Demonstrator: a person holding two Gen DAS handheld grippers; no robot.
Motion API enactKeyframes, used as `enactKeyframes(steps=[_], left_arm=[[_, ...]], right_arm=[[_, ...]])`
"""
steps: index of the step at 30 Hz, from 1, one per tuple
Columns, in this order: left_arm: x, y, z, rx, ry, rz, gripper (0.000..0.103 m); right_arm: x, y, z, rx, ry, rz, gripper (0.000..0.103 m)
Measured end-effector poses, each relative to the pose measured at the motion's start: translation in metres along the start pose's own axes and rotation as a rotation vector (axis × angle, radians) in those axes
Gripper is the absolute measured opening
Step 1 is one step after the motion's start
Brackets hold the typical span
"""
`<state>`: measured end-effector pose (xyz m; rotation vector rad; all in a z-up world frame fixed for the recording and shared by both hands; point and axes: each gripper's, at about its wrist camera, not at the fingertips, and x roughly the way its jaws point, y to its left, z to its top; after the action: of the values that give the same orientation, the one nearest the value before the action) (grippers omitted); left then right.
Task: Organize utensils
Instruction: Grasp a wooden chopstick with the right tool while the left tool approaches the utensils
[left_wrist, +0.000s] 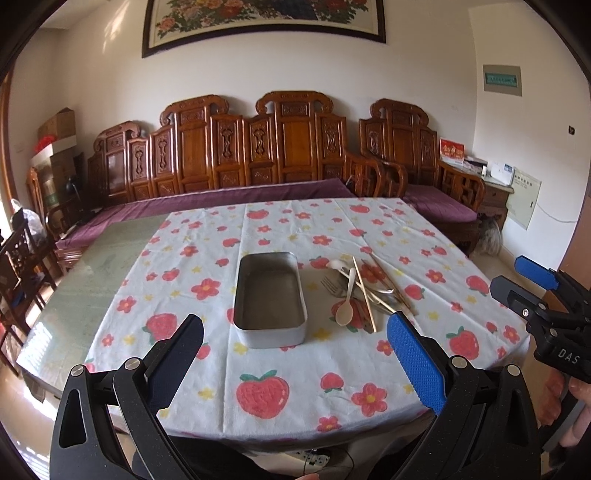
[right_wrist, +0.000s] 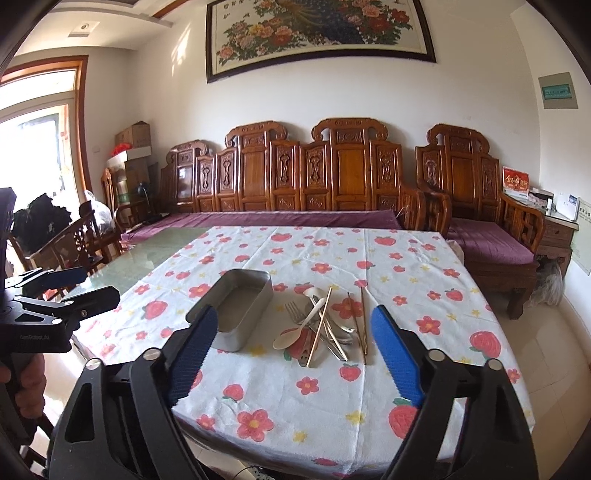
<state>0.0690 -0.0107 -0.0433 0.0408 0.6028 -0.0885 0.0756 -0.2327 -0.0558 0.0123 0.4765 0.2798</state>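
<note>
An empty metal tin (left_wrist: 269, 299) (right_wrist: 242, 312) sits on the strawberry-print tablecloth (left_wrist: 295, 387) (right_wrist: 295, 387). To its right lies a loose pile of utensils: a cream spoon (left_wrist: 347, 302) (right_wrist: 295, 332), a metal fork (left_wrist: 330, 287) (right_wrist: 295, 310), metal spoons and several chopsticks (left_wrist: 364, 295) (right_wrist: 319, 328). My left gripper (left_wrist: 295, 332) is open and empty, held above the table's near edge, facing the tin. My right gripper (right_wrist: 293, 325) is open and empty, facing the pile; it also shows at the right of the left wrist view (left_wrist: 517, 280).
The cloth covers a glass-topped table (left_wrist: 107, 254) whose left part is bare. Behind it stands a carved wooden bench (left_wrist: 258, 147) with purple cushions. Dark wooden chairs (right_wrist: 81, 236) stand at the left. The left gripper (right_wrist: 66, 286) shows in the right wrist view.
</note>
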Motion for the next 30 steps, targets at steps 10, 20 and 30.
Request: enactKeyframes(steps=[10,20,30], left_arm=[[0.076,-0.003,0.01,0.024,0.083,-0.054,0.097],[0.139,0.005,0.011,0.005,0.163,-0.081,0.09],[0.165,0.0,-0.001,0.005,0.211,-0.122,0.073]], right_arm=[[0.086,-0.037,-0.004,0.039,0.106,-0.006,0.053],[0.158,-0.061,-0.006,0.066,0.181,0.027,0.041],[0.24,-0.046,-0.048,0.021,0.357,0.1,0.024]])
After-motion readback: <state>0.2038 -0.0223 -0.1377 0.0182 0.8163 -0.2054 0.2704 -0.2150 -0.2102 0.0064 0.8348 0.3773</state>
